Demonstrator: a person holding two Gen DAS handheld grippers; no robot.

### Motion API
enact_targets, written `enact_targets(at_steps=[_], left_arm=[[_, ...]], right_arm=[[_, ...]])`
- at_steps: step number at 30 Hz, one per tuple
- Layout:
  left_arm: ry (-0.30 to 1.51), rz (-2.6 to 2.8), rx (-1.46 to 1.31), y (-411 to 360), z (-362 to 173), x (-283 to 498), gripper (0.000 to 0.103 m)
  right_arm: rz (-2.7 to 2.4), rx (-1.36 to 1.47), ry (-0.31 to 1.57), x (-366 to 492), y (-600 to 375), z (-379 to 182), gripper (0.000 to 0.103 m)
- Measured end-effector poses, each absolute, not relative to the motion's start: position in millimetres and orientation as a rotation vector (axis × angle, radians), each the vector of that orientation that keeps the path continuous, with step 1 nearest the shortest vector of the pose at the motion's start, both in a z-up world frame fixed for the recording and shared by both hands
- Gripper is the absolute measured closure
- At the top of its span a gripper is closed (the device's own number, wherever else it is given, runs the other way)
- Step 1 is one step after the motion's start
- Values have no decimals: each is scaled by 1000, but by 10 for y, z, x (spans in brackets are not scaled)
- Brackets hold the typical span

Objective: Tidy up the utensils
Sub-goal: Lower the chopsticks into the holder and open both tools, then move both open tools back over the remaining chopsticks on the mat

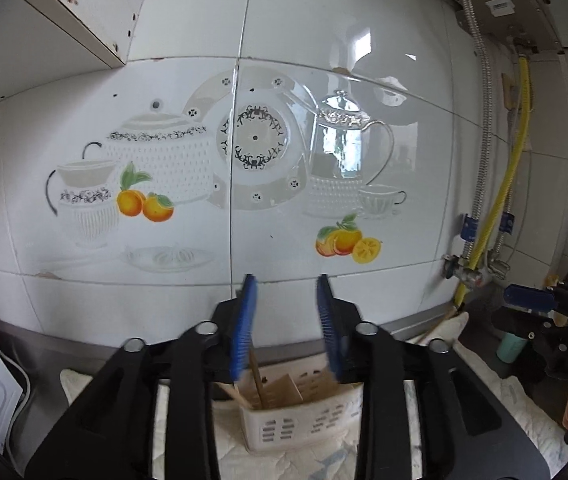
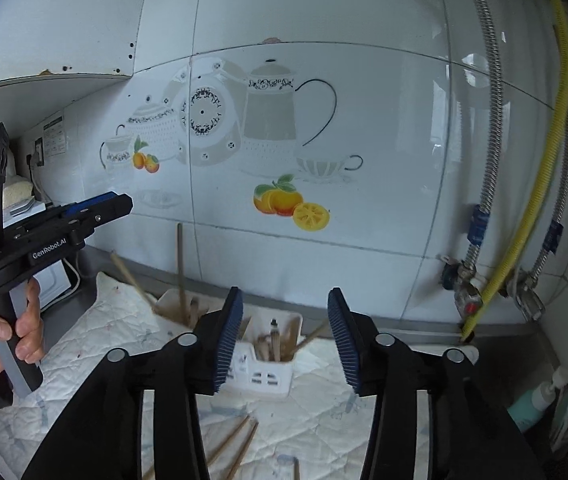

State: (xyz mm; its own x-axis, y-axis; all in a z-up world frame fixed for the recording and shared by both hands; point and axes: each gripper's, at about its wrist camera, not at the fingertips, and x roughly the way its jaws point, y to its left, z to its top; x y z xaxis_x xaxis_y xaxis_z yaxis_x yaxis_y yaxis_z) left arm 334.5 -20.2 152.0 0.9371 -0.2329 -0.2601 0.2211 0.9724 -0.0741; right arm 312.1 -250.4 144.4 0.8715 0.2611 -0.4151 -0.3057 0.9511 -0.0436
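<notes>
A white slotted utensil holder (image 1: 304,424) stands on a quilted white cloth (image 2: 308,412); it also shows in the right wrist view (image 2: 261,364). Wooden chopsticks and other utensils (image 2: 273,342) stick up in it. A second white holder (image 2: 181,308) to its left has long chopsticks (image 2: 180,268) leaning out. Loose chopsticks (image 2: 235,444) lie on the cloth in front. My left gripper (image 1: 287,320) is open and empty above the holder. My right gripper (image 2: 286,334) is open and empty, raised in front of the holder.
A tiled wall with teapot and fruit pictures (image 1: 243,152) is close behind. Metal and yellow hoses (image 2: 524,208) with valves run down at the right. A teal pump bottle (image 2: 540,396) stands at the right. A white appliance (image 2: 49,284) and cable sit at the left.
</notes>
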Motion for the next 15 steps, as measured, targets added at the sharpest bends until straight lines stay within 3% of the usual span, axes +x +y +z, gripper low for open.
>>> enact_targets(at_steps=[3, 11, 15], left_arm=[[289, -242, -42, -170, 1445, 3051, 51], [418, -301, -28, -140, 900, 2263, 33], [479, -318, -18, -160, 496, 1899, 30]], right_arm=[[284, -95, 438, 2826, -2593, 1309, 50], [259, -87, 564, 2104, -2821, 587, 50], [233, -83, 639, 1775, -2953, 121, 51]])
